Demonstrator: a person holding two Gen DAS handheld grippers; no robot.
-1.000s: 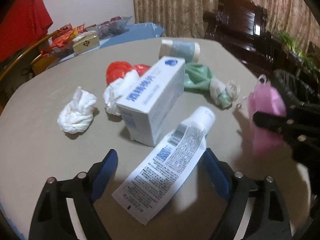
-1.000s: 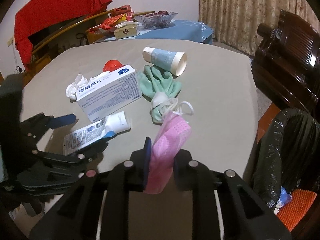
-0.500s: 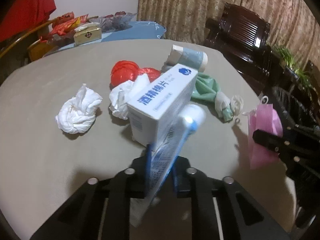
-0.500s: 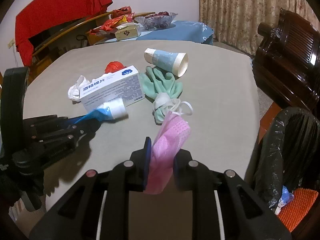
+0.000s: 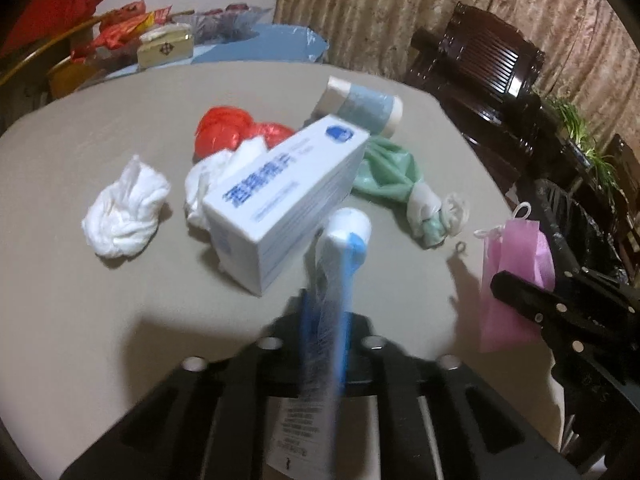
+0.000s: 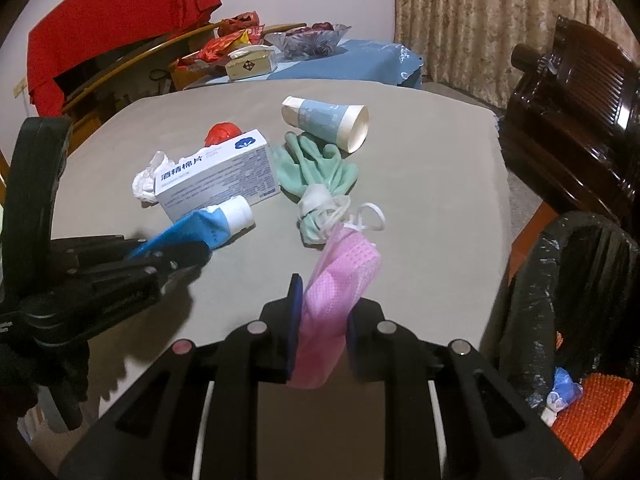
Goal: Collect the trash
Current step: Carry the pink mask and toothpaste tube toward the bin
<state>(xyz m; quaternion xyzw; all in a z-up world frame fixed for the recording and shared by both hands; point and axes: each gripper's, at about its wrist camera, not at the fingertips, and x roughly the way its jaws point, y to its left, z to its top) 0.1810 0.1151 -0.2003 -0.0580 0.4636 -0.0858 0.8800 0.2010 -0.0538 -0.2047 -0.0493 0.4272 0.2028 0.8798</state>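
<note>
My left gripper [image 5: 325, 320] is shut on a white and blue tube [image 5: 340, 264] and holds it on edge above the grey table [image 5: 80, 312]; it also shows in the right wrist view [image 6: 208, 226]. My right gripper [image 6: 320, 312] is shut on a pink face mask [image 6: 344, 276], lifted near the table's right edge; the mask shows in the left wrist view [image 5: 516, 280]. On the table lie a white and blue box [image 5: 288, 200], a crumpled tissue [image 5: 124, 208], a red wrapper [image 5: 228, 132], green gloves [image 5: 392, 176] and a tipped paper cup [image 5: 364, 104].
A bin lined with a black bag [image 6: 568, 300] stands beside the table at the right, with some trash inside. A dark wooden chair [image 6: 576, 116] is behind it. A cluttered side table [image 6: 248, 56] stands at the back.
My left gripper shut on the tube, turned it on edge and lifted it off the table. My right gripper kept hold of the pink mask and stayed nearly still.
</note>
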